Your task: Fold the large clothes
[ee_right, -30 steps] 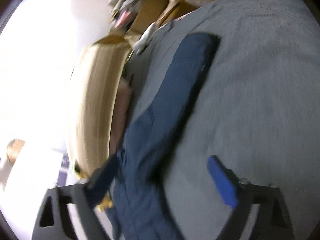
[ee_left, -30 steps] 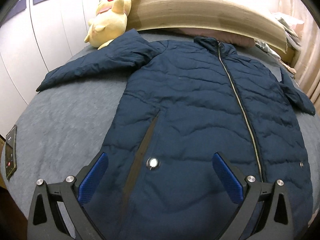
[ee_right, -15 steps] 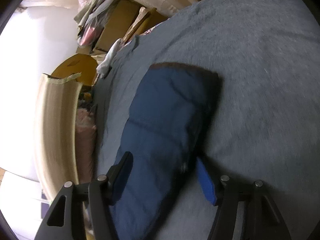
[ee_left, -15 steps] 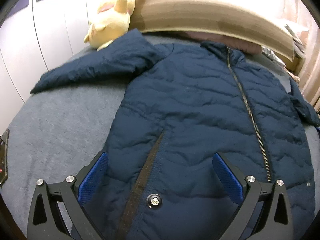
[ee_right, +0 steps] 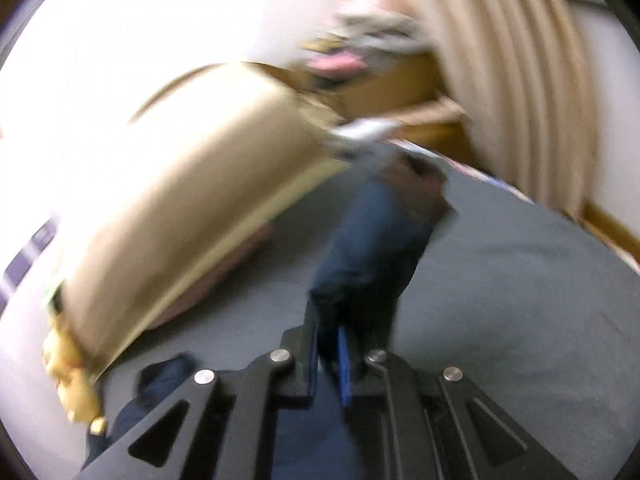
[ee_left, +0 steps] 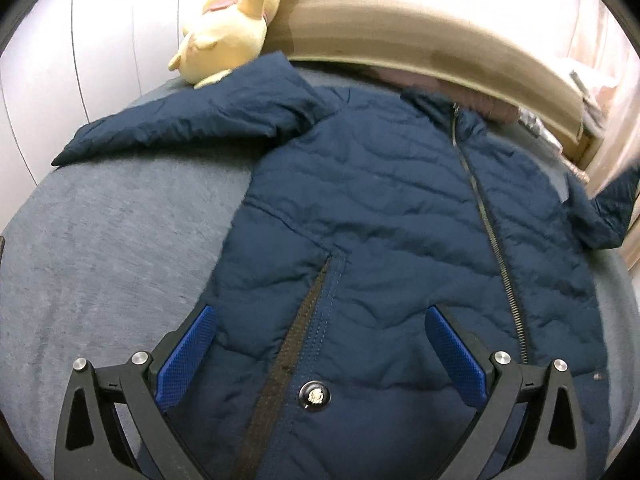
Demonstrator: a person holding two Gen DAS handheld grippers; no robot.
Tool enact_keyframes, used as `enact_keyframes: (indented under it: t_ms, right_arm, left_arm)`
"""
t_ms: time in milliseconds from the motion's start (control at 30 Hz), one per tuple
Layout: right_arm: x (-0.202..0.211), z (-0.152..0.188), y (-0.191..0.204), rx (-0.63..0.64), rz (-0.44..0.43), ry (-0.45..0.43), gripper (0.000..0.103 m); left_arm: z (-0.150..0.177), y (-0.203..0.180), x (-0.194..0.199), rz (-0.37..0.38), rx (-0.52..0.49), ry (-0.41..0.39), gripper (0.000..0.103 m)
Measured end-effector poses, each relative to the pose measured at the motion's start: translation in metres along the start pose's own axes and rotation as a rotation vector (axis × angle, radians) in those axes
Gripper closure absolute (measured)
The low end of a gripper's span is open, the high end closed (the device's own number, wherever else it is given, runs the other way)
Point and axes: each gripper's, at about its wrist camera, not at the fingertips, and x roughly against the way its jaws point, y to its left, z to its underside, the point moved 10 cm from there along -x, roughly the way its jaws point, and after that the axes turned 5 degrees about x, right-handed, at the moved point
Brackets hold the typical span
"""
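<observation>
A navy quilted jacket [ee_left: 380, 208] lies zipped and face up on the grey bed [ee_left: 100, 248]. Its left sleeve [ee_left: 192, 128] stretches out toward the plush toy. My left gripper [ee_left: 320, 356] is open, its blue pads either side of the pocket zip and snap button [ee_left: 314, 394] near the hem. My right gripper [ee_right: 330, 356] is shut on the jacket's right sleeve [ee_right: 376, 248] and holds it lifted off the bed; the raised sleeve also shows in the left wrist view [ee_left: 616, 204]. The right wrist view is blurred.
A yellow plush toy [ee_left: 228, 28] lies at the head of the bed against the beige headboard [ee_left: 420, 40]. White wardrobe doors [ee_left: 80, 60] stand to the left. Curtains [ee_right: 520, 80] and cluttered boxes [ee_right: 360, 64] stand beyond the bed's right side.
My right gripper closed on the right sleeve and lifted it off the bed. My left gripper moved slightly forward over the jacket's lower front, still open.
</observation>
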Motion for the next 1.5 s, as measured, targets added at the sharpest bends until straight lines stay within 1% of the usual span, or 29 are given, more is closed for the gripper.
enact_keyframes:
  t_ms: [67, 100, 167, 200, 267, 300, 333, 400, 433, 500, 533, 567, 600, 633, 700, 767, 833, 867, 900, 967, 1067, 1100, 1167, 1267, 1367, 1400, 1433, 1467, 1500]
  right_arm:
    - [0.017, -0.004, 0.071, 0.11, -0.064, -0.03, 0.094]
    - [0.024, -0.001, 0.096, 0.142, -0.097, -0.033, 0.094]
    - [0.04, 0.017, 0.17, 0.241, -0.17, -0.039, 0.094]
    - [0.044, 0.027, 0.192, 0.264, -0.193, -0.034, 0.094]
    - [0.043, 0.063, 0.249, 0.34, -0.239, 0.013, 0.094]
    - [0.042, 0.077, 0.264, 0.357, -0.251, 0.03, 0.093]
    - [0.036, 0.102, 0.286, 0.374, -0.267, 0.065, 0.093]
    - [0.02, 0.149, 0.314, 0.432, -0.265, 0.161, 0.09]
    - [0.006, 0.176, 0.326, 0.478, -0.255, 0.218, 0.082]
    - [-0.024, 0.226, 0.339, 0.565, -0.212, 0.335, 0.032]
    - [-0.034, 0.246, 0.341, 0.587, -0.202, 0.389, 0.0]
    - [-0.043, 0.268, 0.345, 0.608, -0.204, 0.442, 0.0]
    - [-0.043, 0.278, 0.347, 0.613, -0.211, 0.463, 0.0]
    - [-0.041, 0.285, 0.349, 0.61, -0.225, 0.471, 0.0]
    - [-0.026, 0.278, 0.351, 0.583, -0.267, 0.445, 0.0]
    - [0.001, 0.265, 0.348, 0.516, -0.333, 0.411, 0.0]
    - [0.031, 0.245, 0.332, 0.409, -0.407, 0.356, 0.0]
    - [0.04, 0.237, 0.315, 0.361, -0.417, 0.331, 0.0]
    - [0.039, 0.228, 0.306, 0.327, -0.417, 0.317, 0.0]
    - [0.047, 0.223, 0.26, 0.235, -0.396, 0.293, 0.0]
    - [0.051, 0.233, 0.198, 0.158, -0.346, 0.31, 0.0]
    - [0.051, 0.237, 0.183, 0.142, -0.338, 0.317, 0.0]
    - [0.052, 0.248, 0.139, 0.087, -0.313, 0.334, 0.0]
    - [0.052, 0.257, 0.087, -0.003, -0.29, 0.363, 0.0]
    - [0.055, 0.259, 0.045, -0.067, -0.264, 0.352, 0.0]
    - [0.058, 0.258, 0.034, -0.081, -0.254, 0.35, 0.0]
    - [0.057, 0.258, 0.025, -0.092, -0.244, 0.35, 0.0]
    - [0.055, 0.258, 0.016, -0.104, -0.235, 0.356, 0.0]
    - [0.056, 0.257, 0.008, -0.114, -0.23, 0.361, 0.0]
  left_arm:
    - [-0.004, 0.005, 0.012, 0.012, 0.012, -0.026, 0.0]
    - [-0.007, 0.009, 0.018, 0.017, 0.021, -0.037, 0.0]
    - [-0.011, 0.018, 0.028, 0.024, 0.037, -0.055, 0.0]
    - [-0.013, 0.024, 0.034, 0.023, 0.048, -0.065, 0.0]
    - [-0.015, 0.037, 0.043, 0.021, 0.069, -0.08, 0.0]
    - [-0.016, 0.043, 0.047, 0.019, 0.08, -0.087, 0.0]
    - [-0.018, 0.049, 0.051, 0.017, 0.088, -0.094, 0.0]
    - [-0.018, 0.06, 0.059, 0.015, 0.103, -0.103, 0.0]
    - [-0.017, 0.064, 0.061, 0.014, 0.106, -0.107, 0.0]
    - [-0.017, 0.074, 0.067, 0.008, 0.109, -0.109, 0.0]
    - [-0.016, 0.076, 0.068, 0.009, 0.111, -0.109, 0.0]
    - [-0.016, 0.079, 0.071, 0.015, 0.116, -0.111, 0.0]
    - [-0.016, 0.08, 0.071, 0.018, 0.117, -0.109, 0.0]
    - [-0.018, 0.081, 0.071, 0.022, 0.117, -0.106, 0.0]
    - [-0.023, 0.077, 0.069, 0.043, 0.116, -0.098, 0.0]
    - [-0.032, 0.065, 0.065, 0.078, 0.103, -0.078, 0.0]
    - [-0.047, 0.041, 0.06, 0.173, 0.104, -0.049, 0.0]
    - [-0.052, 0.03, 0.057, 0.217, 0.107, -0.029, 0.0]
    - [-0.06, 0.012, 0.05, 0.286, 0.11, 0.014, 0.0]
    - [-0.075, -0.014, 0.032, 0.361, 0.137, 0.081, 0.0]
    - [-0.102, -0.055, -0.002, 0.437, 0.167, 0.163, 0.0]
    - [-0.11, -0.072, -0.016, 0.465, 0.167, 0.189, 0.0]
    - [-0.118, -0.095, -0.046, 0.47, 0.177, 0.257, 0.0]
    - [-0.12, -0.118, -0.096, 0.422, 0.215, 0.339, 0.0]
    - [-0.118, -0.127, -0.133, 0.355, 0.222, 0.372, 0.0]
    - [-0.116, -0.129, -0.144, 0.324, 0.218, 0.381, 0.005]
    - [-0.114, -0.13, -0.151, 0.311, 0.22, 0.393, 0.028]
    - [-0.11, -0.129, -0.16, 0.262, 0.207, 0.411, 0.042]
    - [-0.11, -0.125, -0.164, 0.205, 0.187, 0.406, 0.076]
